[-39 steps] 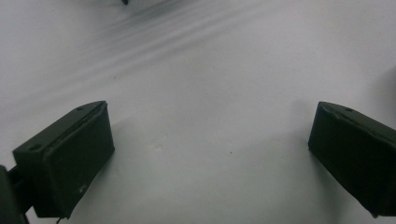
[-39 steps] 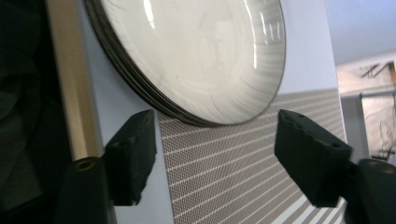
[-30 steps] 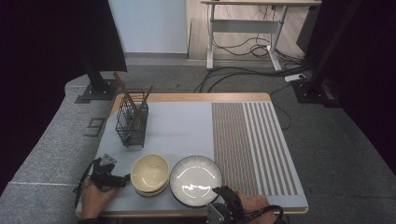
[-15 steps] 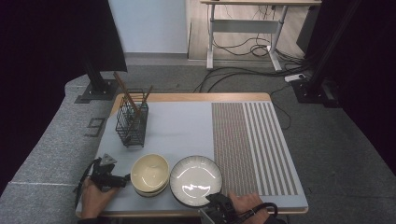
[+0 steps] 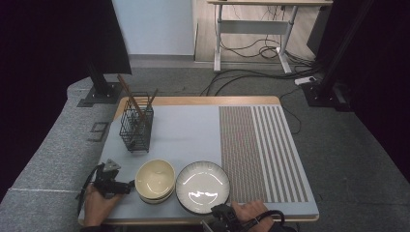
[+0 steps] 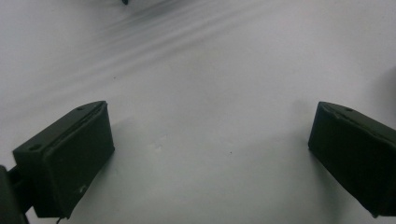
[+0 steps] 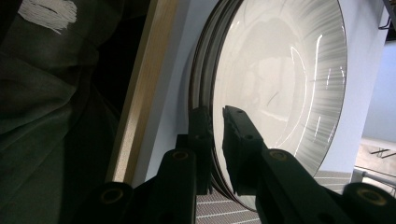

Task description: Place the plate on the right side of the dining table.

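High view: my right gripper (image 5: 220, 216) sits at the near edge of the table (image 5: 193, 130), its fingers at the near rim of the grey plate (image 5: 202, 187). My left gripper (image 5: 112, 182) rests on the mat at the near left, just beside the cream bowls (image 5: 155, 180) and not touching them. The plate lies flat, near centre, touching or almost touching the bowls on its left. The bowls are nested, which I judge saves room; I count at least two, perhaps three. One black wire basket (image 5: 136, 126) stands upright at the far left and holds the long utensils on end; I count about three brown sticks (image 5: 131, 95), though I cannot tell exactly. One striped mat (image 5: 261, 150) covers the right part of the table.

Left gripper view: my left fingers (image 6: 65, 158) are spread wide with nothing between them, over bare pale table surface. I judge this hand is parked, waiting.

Right gripper view: my right fingers (image 7: 238, 140) are pressed onto the plate's (image 7: 280, 93) rim, one finger above the glossy face and one below, a narrow gap holding the edge. The rim is the part that offers a grip on a flat dish. Dark edges stacked behind the rim suggest more than one plate; I cannot count them. The wooden table edge (image 7: 140, 88) runs alongside.
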Demonstrator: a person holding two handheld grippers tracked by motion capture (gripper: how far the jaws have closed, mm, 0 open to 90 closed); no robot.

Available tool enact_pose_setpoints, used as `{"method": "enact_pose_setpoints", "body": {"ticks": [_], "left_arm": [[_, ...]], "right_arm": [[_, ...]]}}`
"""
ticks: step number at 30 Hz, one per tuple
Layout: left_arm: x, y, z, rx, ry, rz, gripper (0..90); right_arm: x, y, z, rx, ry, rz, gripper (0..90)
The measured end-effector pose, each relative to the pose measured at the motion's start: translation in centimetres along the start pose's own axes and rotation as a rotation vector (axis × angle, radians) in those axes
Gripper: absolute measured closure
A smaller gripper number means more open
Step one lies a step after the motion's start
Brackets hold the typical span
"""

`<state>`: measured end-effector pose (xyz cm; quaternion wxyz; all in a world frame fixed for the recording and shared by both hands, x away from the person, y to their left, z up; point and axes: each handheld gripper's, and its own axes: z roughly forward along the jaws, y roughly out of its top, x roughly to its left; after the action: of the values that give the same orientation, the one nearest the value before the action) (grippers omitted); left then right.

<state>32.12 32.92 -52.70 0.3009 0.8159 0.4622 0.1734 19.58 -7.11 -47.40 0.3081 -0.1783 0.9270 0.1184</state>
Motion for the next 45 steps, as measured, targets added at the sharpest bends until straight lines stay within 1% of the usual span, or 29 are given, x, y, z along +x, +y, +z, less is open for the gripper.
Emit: {"method": "enact_pose_setpoints", "body": {"ticks": [1, 5, 7, 9, 11, 13, 15, 17, 22, 28, 31, 32, 34, 36, 39, 41, 42, 44, 45], "left_arm": [[0.0, 0.0, 0.0, 0.0, 0.0, 0.0, 0.0], [0.0, 0.0, 0.0, 0.0, 0.0, 0.0, 0.0], [0.0, 0.0, 0.0, 0.0, 0.0, 0.0, 0.0], [0.0, 0.0, 0.0, 0.0, 0.0, 0.0, 0.0], [0.0, 0.0, 0.0, 0.0, 0.0, 0.0, 0.0], [0.0, 0.0, 0.0, 0.0, 0.0, 0.0, 0.0], [0.0, 0.0, 0.0, 0.0, 0.0, 0.0, 0.0], [0.0, 0.0, 0.0, 0.0, 0.0, 0.0, 0.0], [0.0, 0.0, 0.0, 0.0, 0.0, 0.0, 0.0], [0.0, 0.0, 0.0, 0.0, 0.0, 0.0, 0.0], [0.0, 0.0, 0.0, 0.0, 0.0, 0.0, 0.0], [0.0, 0.0, 0.0, 0.0, 0.0, 0.0, 0.0], [0.0, 0.0, 0.0, 0.0, 0.0, 0.0, 0.0], [0.0, 0.0, 0.0, 0.0, 0.0, 0.0, 0.0], [0.0, 0.0, 0.0, 0.0, 0.0, 0.0, 0.0], [0.0, 0.0, 0.0, 0.0, 0.0, 0.0, 0.0], [0.0, 0.0, 0.0, 0.0, 0.0, 0.0, 0.0], [0.0, 0.0, 0.0, 0.0, 0.0, 0.0, 0.0], [0.0, 0.0, 0.0, 0.0, 0.0, 0.0, 0.0]], "right_arm": [[0.0, 0.1, 0.0, 0.001, 0.003, -0.008, 82.7], [-0.1, 0.2, 0.0, 0.006, 0.013, -0.002, 84.1], [-0.2, 0.3, 0.1, 0.004, 0.01, -0.02, 85.2], [-0.2, 0.4, 0.2, 0.021, 0.017, -0.018, 85.4], [-0.4, 0.5, 0.3, 0.022, 0.014, -0.032, 85.4], [-0.4, 0.6, 0.3, 0.028, 0.022, -0.027, 85.3], [-0.5, 0.6, 0.5, 0.027, 0.012, -0.035, 85.3], [-0.6, 0.7, 1.0, 0.045, 0.002, -0.043, 85.8], [-1.1, 0.8, 1.8, 0.048, -0.002, -0.037, 85.7], [-1.2, 0.9, 2.5, 0.062, -0.007, -0.026, 85.2], [-1.2, 1.0, 2.8, 0.059, -0.011, -0.015, 84.1], [-1.1, 1.0, 2.8, 0.063, -0.017, -0.009, 84.0], [-1.1, 1.0, 3.1, 0.068, -0.031, -0.018, 83.5], [-0.9, 1.0, 3.5, 0.078, -0.044, -0.015, 83.3], [-0.9, 0.9, 3.8, 0.075, -0.069, -0.011, 82.0], [-0.8, 0.9, 3.9, 0.078, -0.073, -0.01, 82.0], [-0.7, 0.9, 4.0, 0.079, -0.084, -0.015, 82.0], [-0.6, 0.9, 4.3, 0.087, -0.1, -0.008, 80.3], [-0.6, 0.9, 4.3, 0.087, -0.1, -0.008, 80.3]]}}
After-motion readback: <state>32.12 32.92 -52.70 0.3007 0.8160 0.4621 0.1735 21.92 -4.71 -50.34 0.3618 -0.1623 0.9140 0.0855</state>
